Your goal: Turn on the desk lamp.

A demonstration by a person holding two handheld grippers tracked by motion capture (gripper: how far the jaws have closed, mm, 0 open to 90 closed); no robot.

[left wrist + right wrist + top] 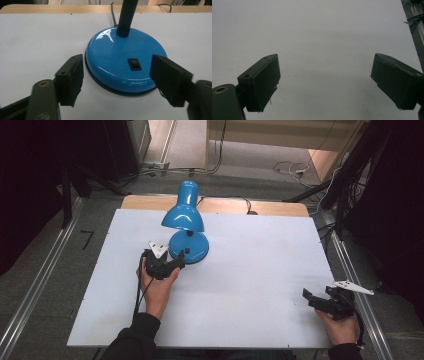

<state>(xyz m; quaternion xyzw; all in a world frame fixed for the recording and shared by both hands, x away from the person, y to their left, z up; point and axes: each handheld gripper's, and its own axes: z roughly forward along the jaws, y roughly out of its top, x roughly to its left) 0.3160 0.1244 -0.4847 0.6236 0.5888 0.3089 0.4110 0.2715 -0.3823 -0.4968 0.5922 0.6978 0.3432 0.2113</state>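
One white tabletop [260, 285] carries the scene, with a strip of bare wood along its far edge. On it stands one blue desk lamp [186, 220], toward the far left of the middle. The lamp has one round base [120, 62], one black ribbed neck [127, 17] and one bell-shaped shade [183, 215]. The neck rises from the far part of the base, so the lamp's long axis runs roughly upright, leaning slightly. In the high view the shade's wide mouth faces down and toward the person, partly over the base, and its narrow cap points up and away. One black cord [242, 200] trails from the lamp over the far edge.

Two grippers are in hand. The left gripper [172, 265] lies just at the near rim of the base; its jaws are open, one on each side of the base's near edge, not pressing on it. The right gripper [312, 297] rests near the tabletop's near right corner, well apart from the lamp, its jaws spread wide with nothing between them.

One small black rocker switch [135, 64] sits on the near part of the base, between the left jaws as their camera sees it.
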